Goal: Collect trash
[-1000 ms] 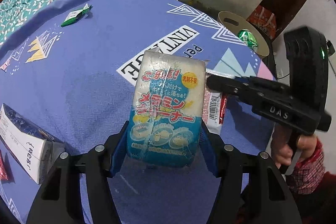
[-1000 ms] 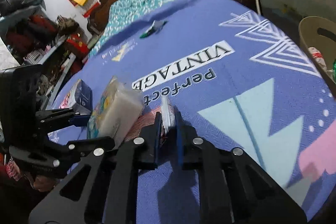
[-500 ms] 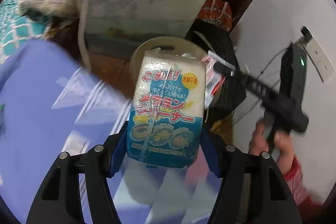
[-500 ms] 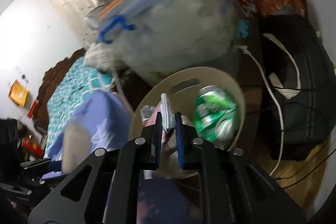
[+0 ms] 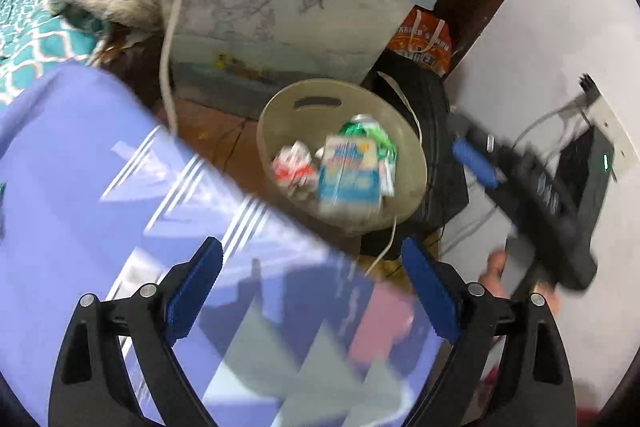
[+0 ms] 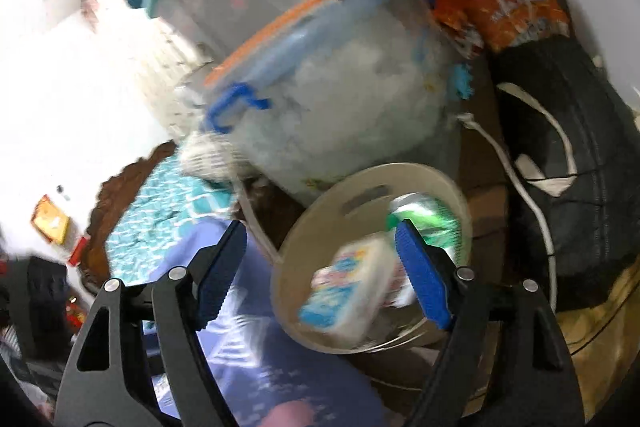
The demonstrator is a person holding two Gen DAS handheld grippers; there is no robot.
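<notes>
Hanging past the corner of the purple bedspread (image 5: pixel 92 195), both grippers look down at the beige bin (image 5: pixel 416 179) on the floor, and it's a tight spot: big clear storage tub (image 5: pixel 288 27) right behind the bin, a black bag (image 5: pixel 424 95) crammed against its far side, a white cord (image 5: pixel 168 39) dangling down beside the tub, and the white wall (image 5: pixel 532 39) closing off the right. Only real open room is straight above the bin. Left gripper (image 5: pixel 312 267) tilts steeply down over the bed's edge, jaws wide apart with nothing between the blue pads (image 5: pixel 196 283). Right gripper (image 6: pixel 320 263) sits at a flatter angle, jaws also spread wide and empty, with the bin showing through the gap; in the left view it's a blurry black shape by the wall, with the person's hand (image 5: pixel 500 275) on its handle. The sponge pack (image 5: pixel 348 171) now lies inside the bin on top of the other stuff, next to a crushed green can (image 5: pixel 368 127) and a red-and-white wrapper (image 5: pixel 292 167). A second ago both were over the bedspread, the left clamped on that sponge pack and the right pinching the wrapper; since then they've swung out over the bin, and both sets of jaws have just been opening, so both pieces are dropped in.
</notes>
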